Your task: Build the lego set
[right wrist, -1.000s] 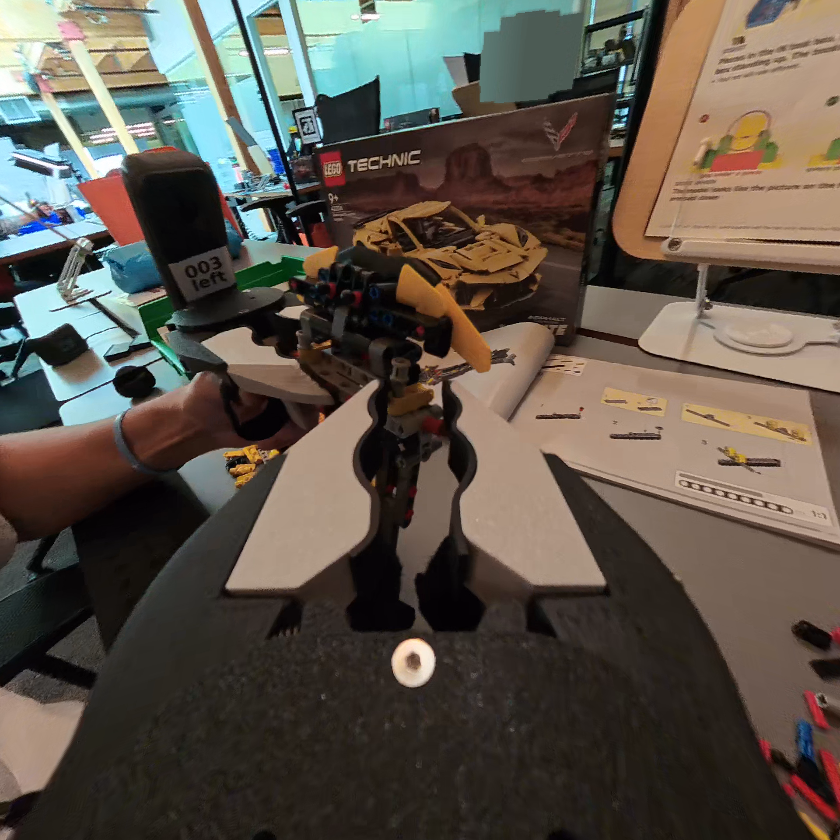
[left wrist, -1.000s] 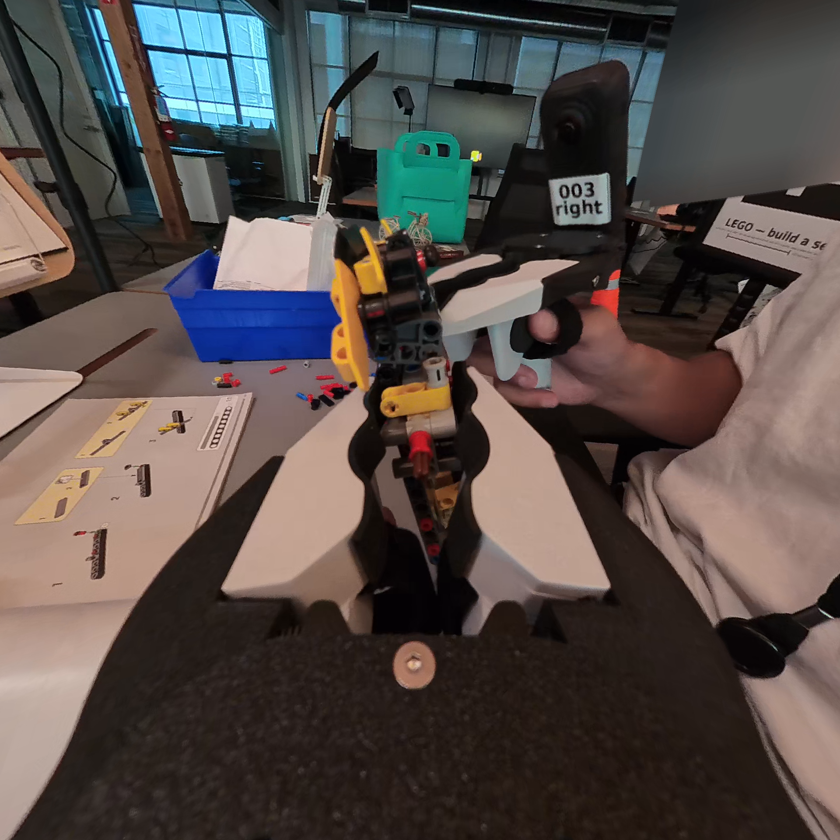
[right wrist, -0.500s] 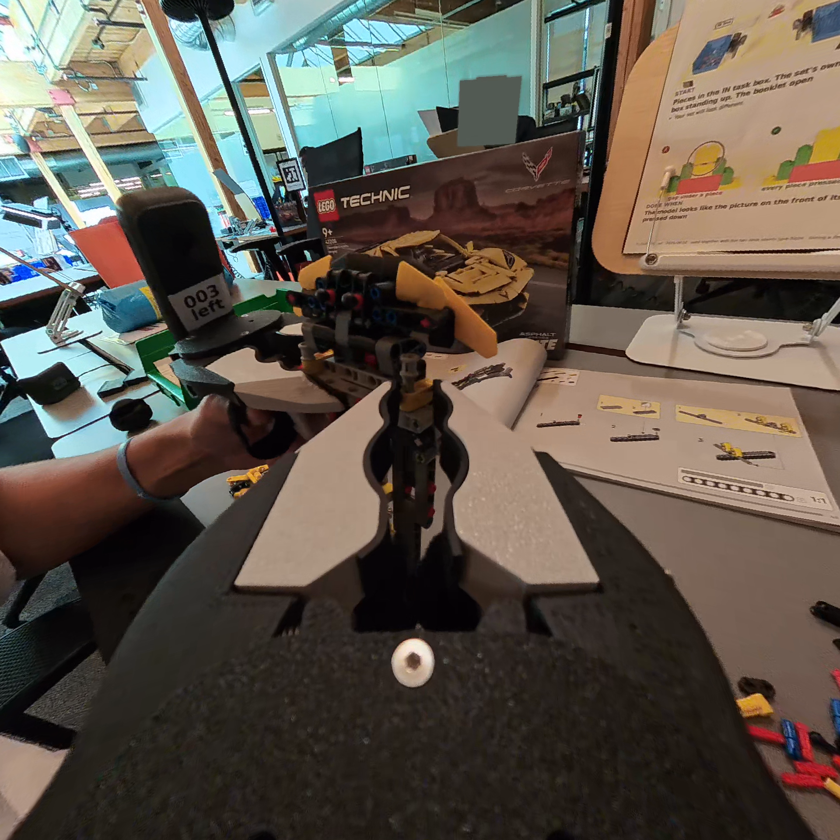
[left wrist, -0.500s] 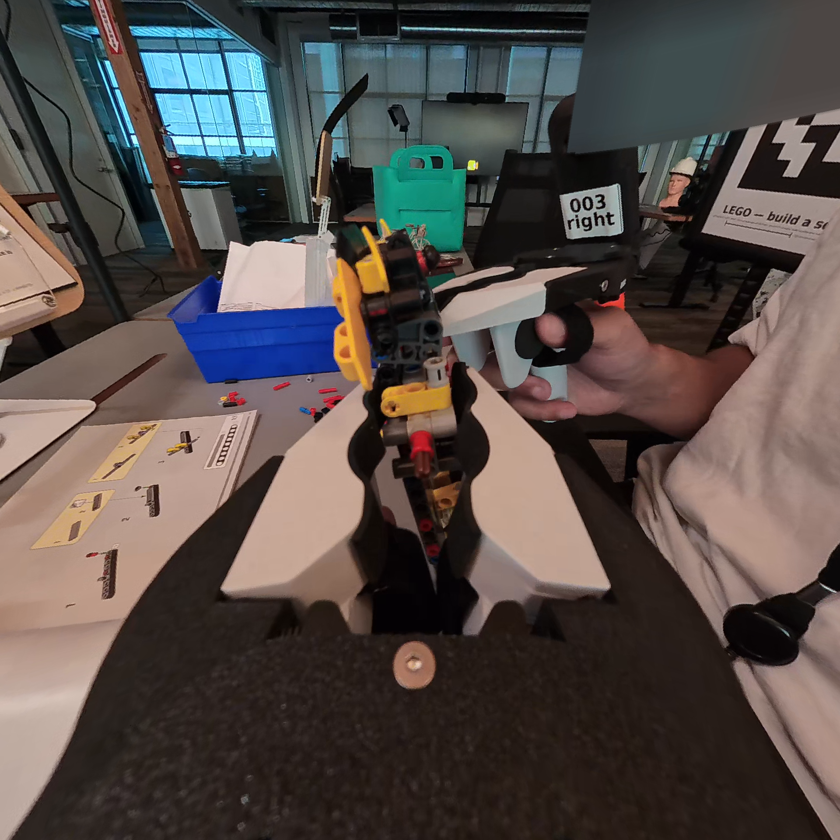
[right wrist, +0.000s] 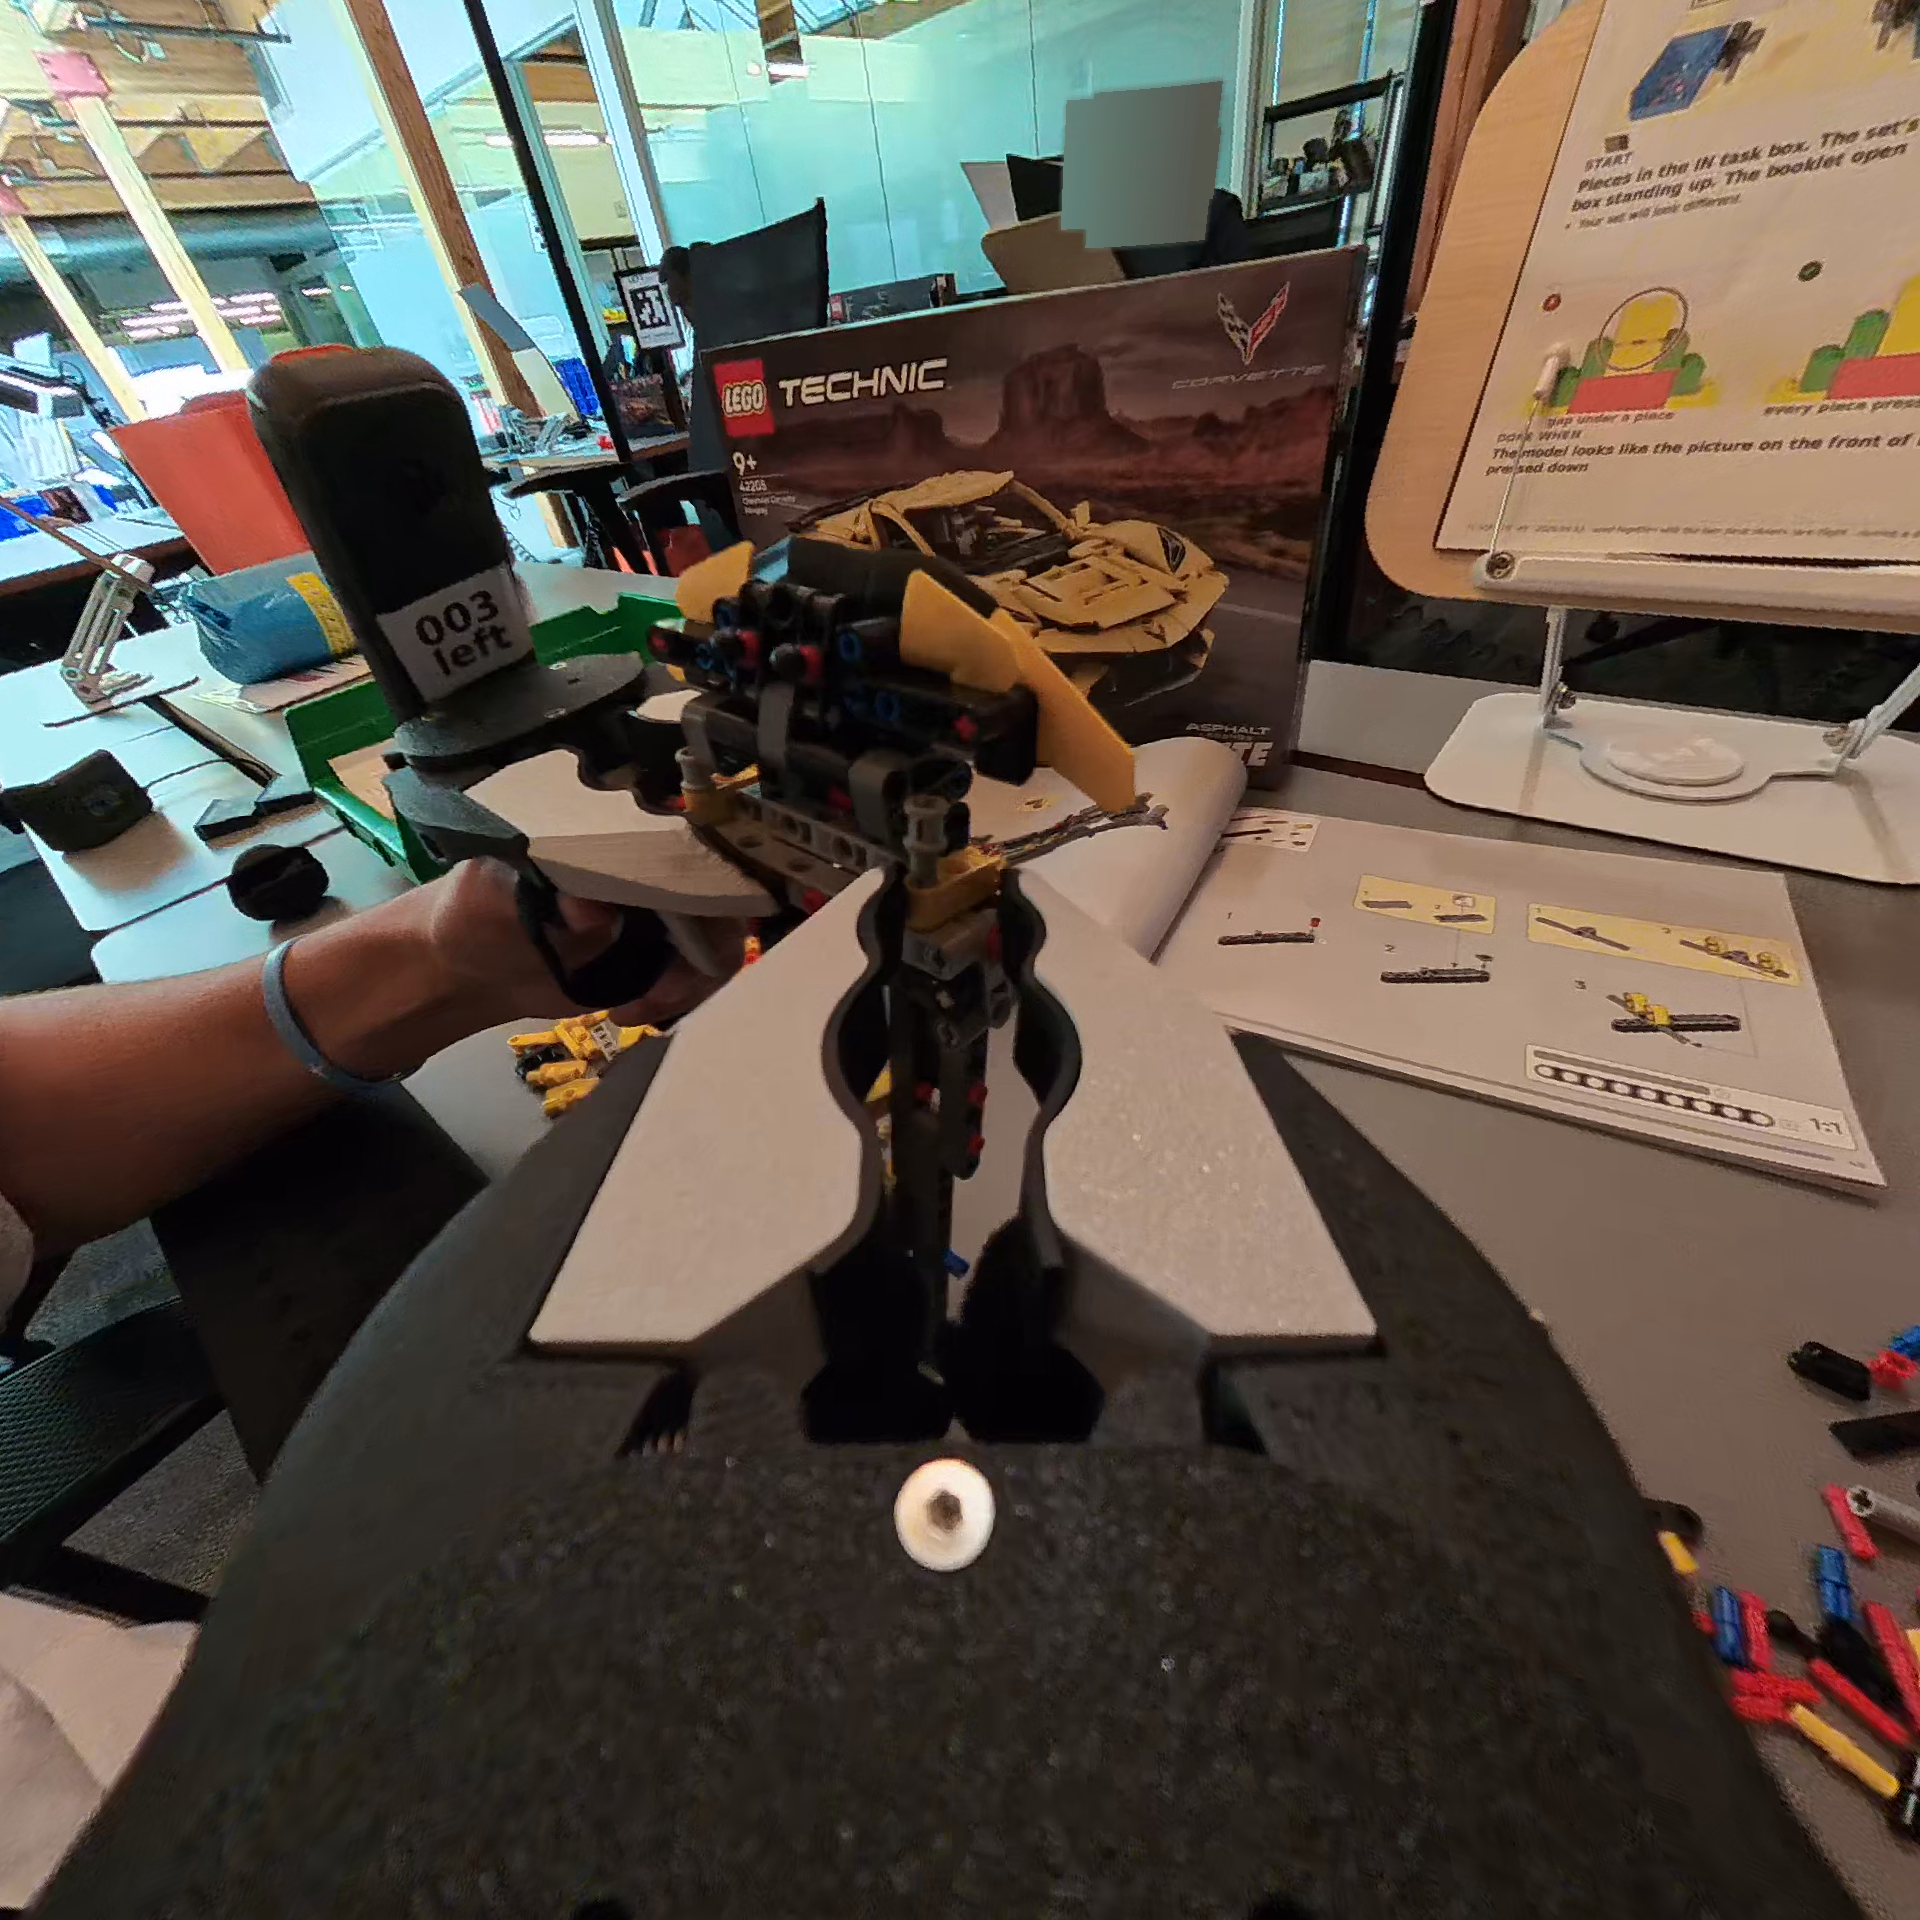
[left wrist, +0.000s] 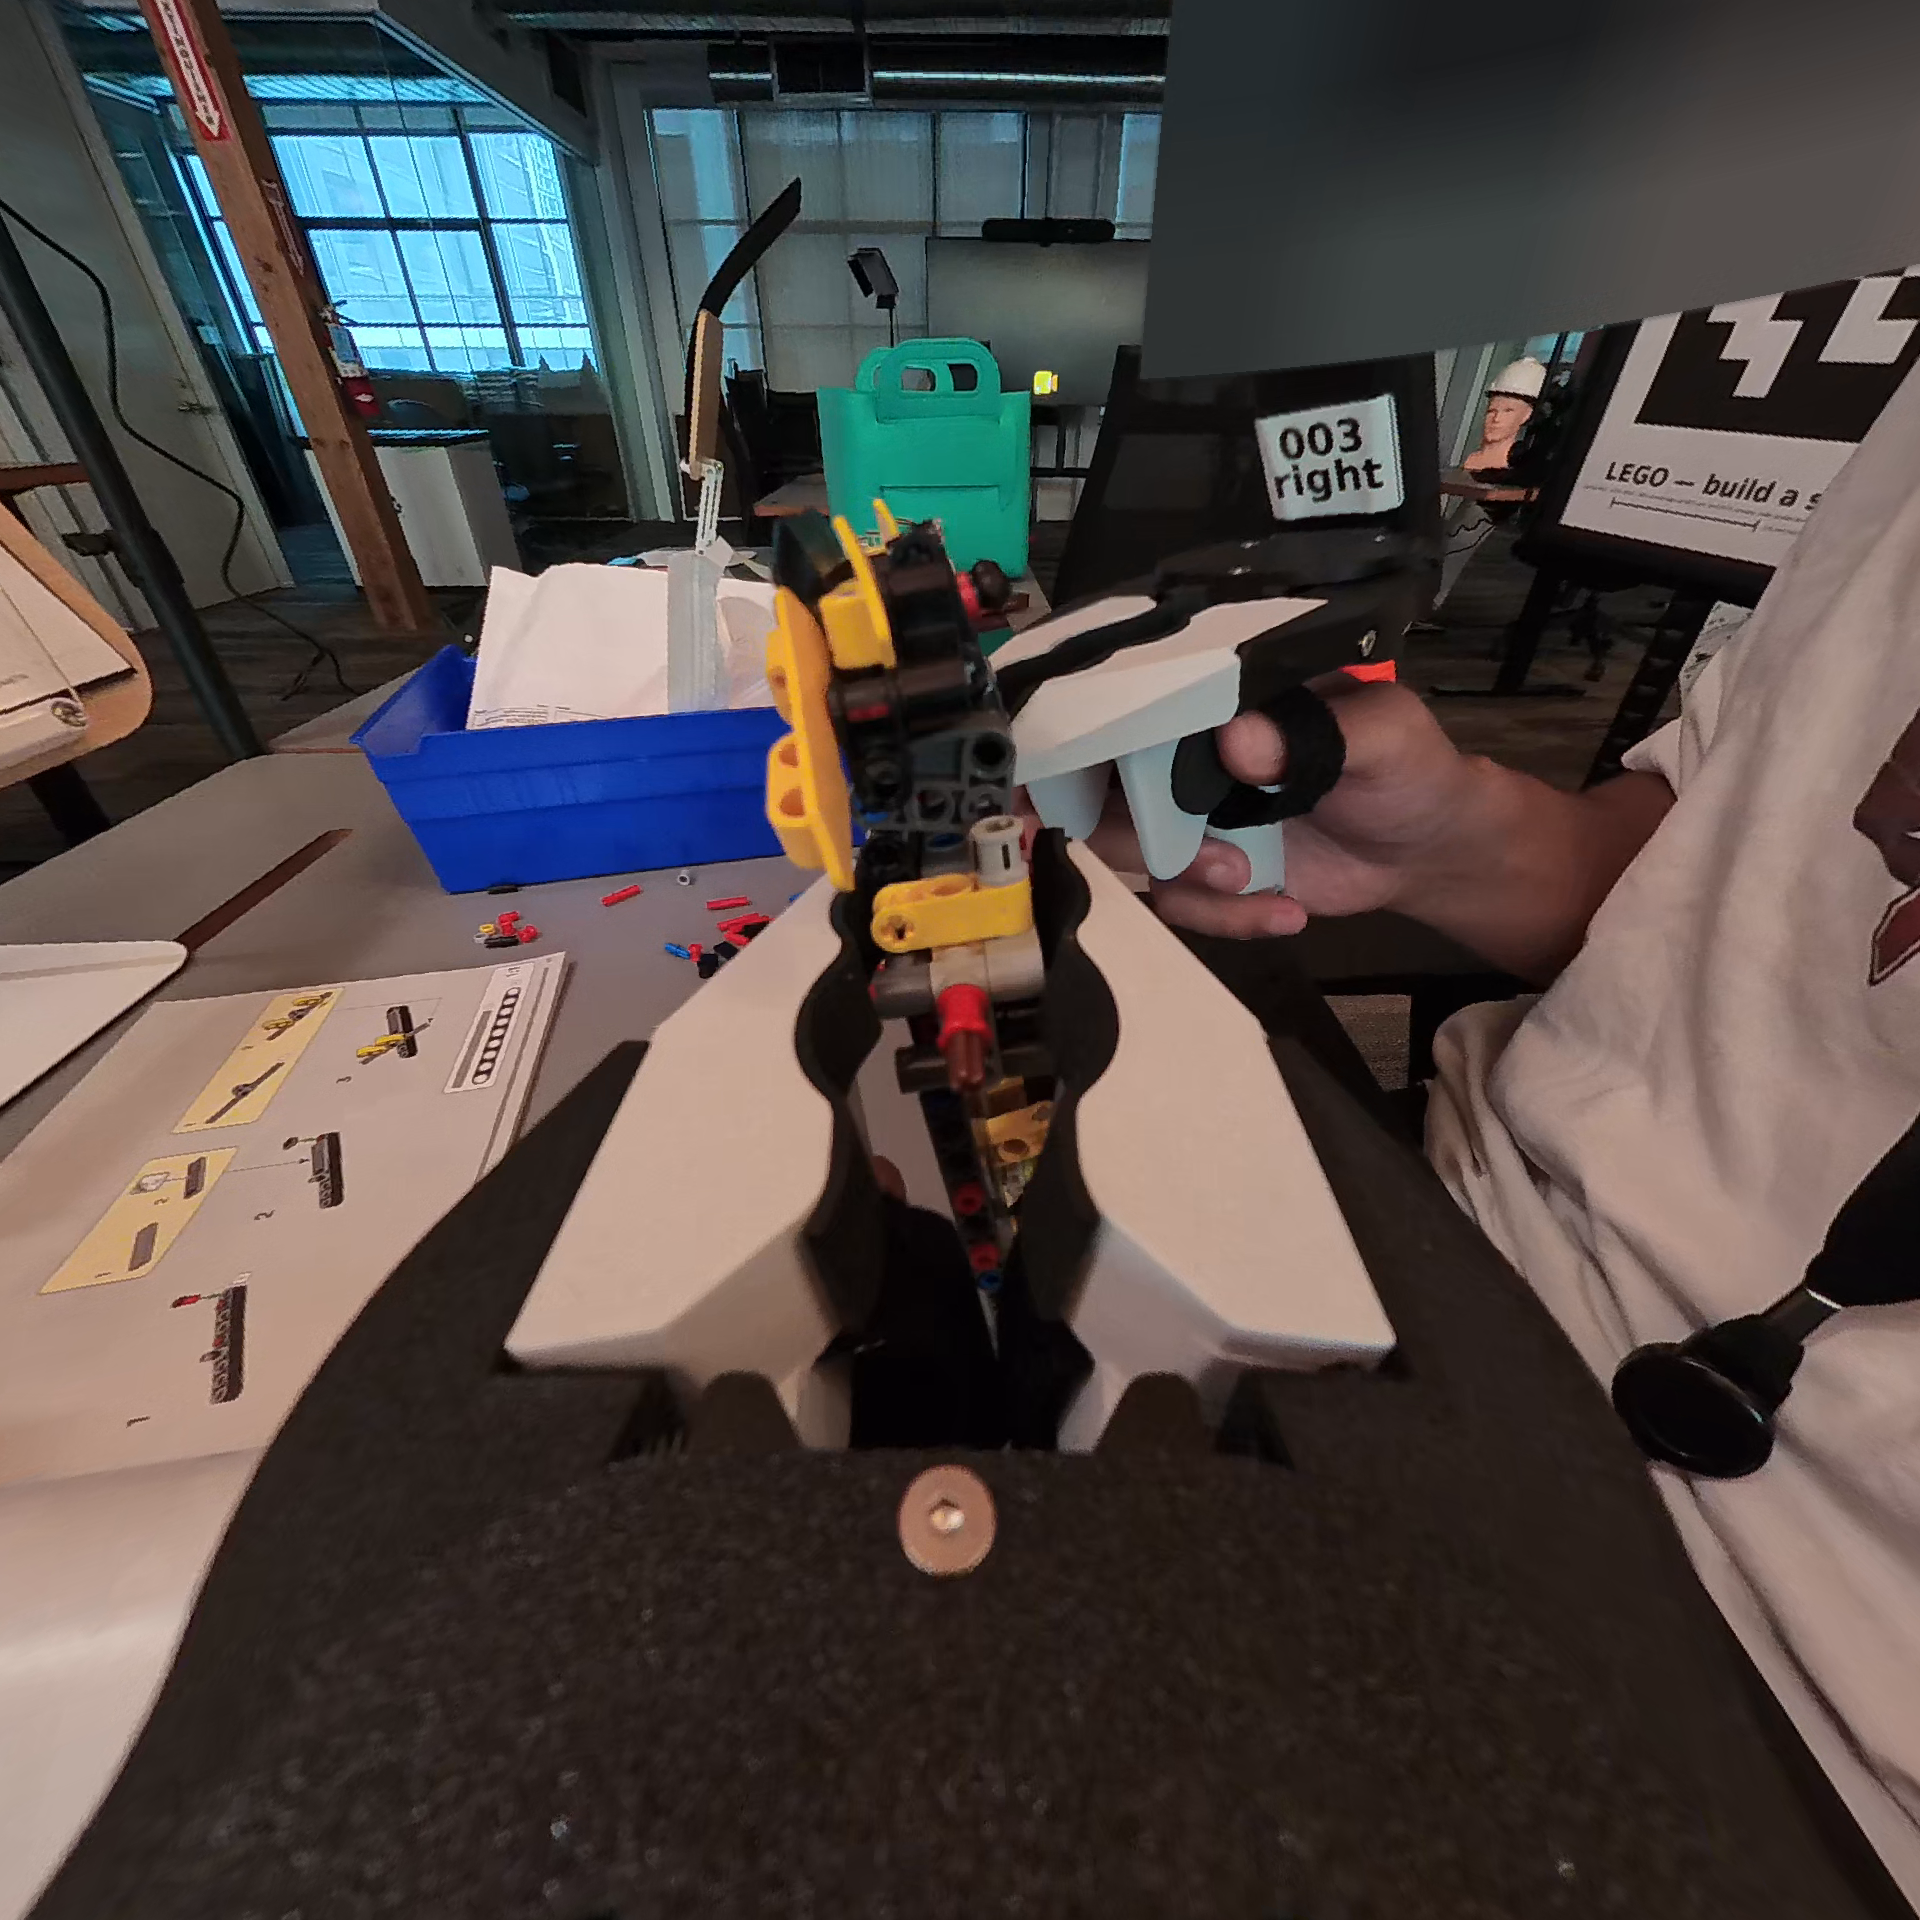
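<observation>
— What are my fingers made of?
— Matt grey plastic, faintly grainy, lined with black foam. My body looks like rough black foam.
— And the model?
— Glossy plastic. The booklet is smooth paper, the bin shiny plastic, I think.

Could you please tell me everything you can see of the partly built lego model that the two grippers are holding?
The partly built lego model is a plastic assembly of black and grey beams, yellow curved panels and red and blue pins. It is held in the air above the table, not resting on anything. The left gripper is shut on one end and the right gripper on another, so each sees it between its own fingers. A yellow connector and a grey pin stand at the left gripper's fingertips.
</observation>
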A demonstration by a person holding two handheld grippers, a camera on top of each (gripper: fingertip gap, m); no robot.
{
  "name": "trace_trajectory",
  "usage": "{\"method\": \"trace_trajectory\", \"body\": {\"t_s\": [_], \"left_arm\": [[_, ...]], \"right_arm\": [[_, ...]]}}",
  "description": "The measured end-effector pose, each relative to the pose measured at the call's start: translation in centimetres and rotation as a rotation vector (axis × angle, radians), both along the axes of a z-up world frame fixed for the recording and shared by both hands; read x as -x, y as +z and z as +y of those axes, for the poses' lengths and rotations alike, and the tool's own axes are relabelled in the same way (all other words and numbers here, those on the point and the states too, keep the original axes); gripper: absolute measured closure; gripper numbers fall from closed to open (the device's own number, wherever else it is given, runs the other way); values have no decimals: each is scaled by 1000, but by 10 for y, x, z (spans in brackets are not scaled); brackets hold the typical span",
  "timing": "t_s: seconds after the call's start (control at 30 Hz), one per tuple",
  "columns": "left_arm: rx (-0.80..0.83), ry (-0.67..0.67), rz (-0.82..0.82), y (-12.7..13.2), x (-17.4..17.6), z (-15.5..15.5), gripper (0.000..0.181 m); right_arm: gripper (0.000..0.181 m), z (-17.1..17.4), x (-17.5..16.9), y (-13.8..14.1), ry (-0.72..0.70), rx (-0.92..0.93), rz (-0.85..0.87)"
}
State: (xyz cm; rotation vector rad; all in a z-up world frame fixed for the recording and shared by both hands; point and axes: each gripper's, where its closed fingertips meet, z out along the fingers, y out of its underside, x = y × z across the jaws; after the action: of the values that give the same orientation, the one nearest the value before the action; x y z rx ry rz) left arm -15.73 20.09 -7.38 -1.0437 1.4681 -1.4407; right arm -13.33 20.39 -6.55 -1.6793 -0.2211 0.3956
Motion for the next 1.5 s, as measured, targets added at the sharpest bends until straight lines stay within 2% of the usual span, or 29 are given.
{"method": "trace_trajectory", "body": {"t_s": [0.33, 0.8, 0.9, 1.0, 1.07, 1.2, 1.43, 1.5], "left_arm": [[-14, 9, -4, 0, 0, 0, 154], [4, 24, -4, -1, -2, 2, 155], [-4, 12, -4, -1, -1, 0, 155], [-2, 8, -2, -1, -1, -1, 155], [-14, 11, -1, 0, -1, -2, 155], [-41, 45, 2, 0, -4, -3, 154], [-119, 130, -8, 1, -7, -5, 154], [-129, 151, -18, 2, -6, -8, 154]], "right_arm": [[166, 1, 0, -1, 23, 11, -19], [170, 2, -2, 1, -26, 36, -100], [169, -1, 0, 1, 29, 14, -122], [163, -4, -4, 1, 89, 42, -71], [166, -6, -2, 1, 115, 46, -58], [169, -2, -3, 1, -4, 22, -141], [173, -5, -6, 2, -167, -21, -42], [174, -8, -6, 2, -184, -31, -65]]}}
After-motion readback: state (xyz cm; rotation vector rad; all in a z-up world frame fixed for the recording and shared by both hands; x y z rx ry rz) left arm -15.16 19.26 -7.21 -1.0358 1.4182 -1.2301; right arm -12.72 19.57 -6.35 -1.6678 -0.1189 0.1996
